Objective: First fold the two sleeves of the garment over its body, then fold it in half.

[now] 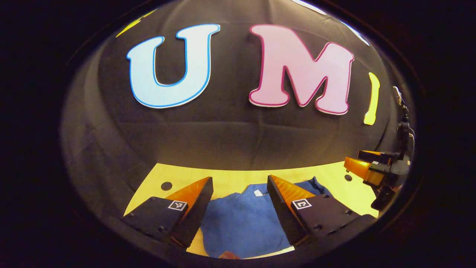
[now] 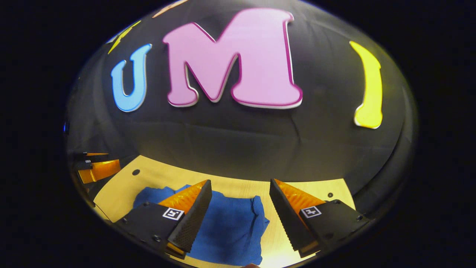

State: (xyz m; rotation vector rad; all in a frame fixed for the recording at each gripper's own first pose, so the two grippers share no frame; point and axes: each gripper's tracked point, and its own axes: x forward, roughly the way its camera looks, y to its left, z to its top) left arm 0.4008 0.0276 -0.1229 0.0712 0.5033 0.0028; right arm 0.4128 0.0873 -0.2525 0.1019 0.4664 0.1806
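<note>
A blue garment lies on the pale wooden table, its collar end with a small white tag turned toward the booth's black back wall. In the right gripper view the same cloth ends in a rumpled, rolled edge on my right side, so I judge it only partly laid in, though I cannot tell which sleeves are already folded.

My left gripper hangs above the cloth with its fingers spread wide and nothing between them; the cloth sits in the gap below. My right gripper is likewise wide apart and empty, one finger over the fabric, the other over bare table just beside that rumpled edge. In the left gripper view the right gripper shows off to the side, well apart from the cloth's middle.

To do this fold well, I would bring each gripper down onto a single layer at the outer edge, pinch only that layer, lift just enough to clear the body, and carry it flat across, both hands level, so the cloth below is not dragged.
</note>
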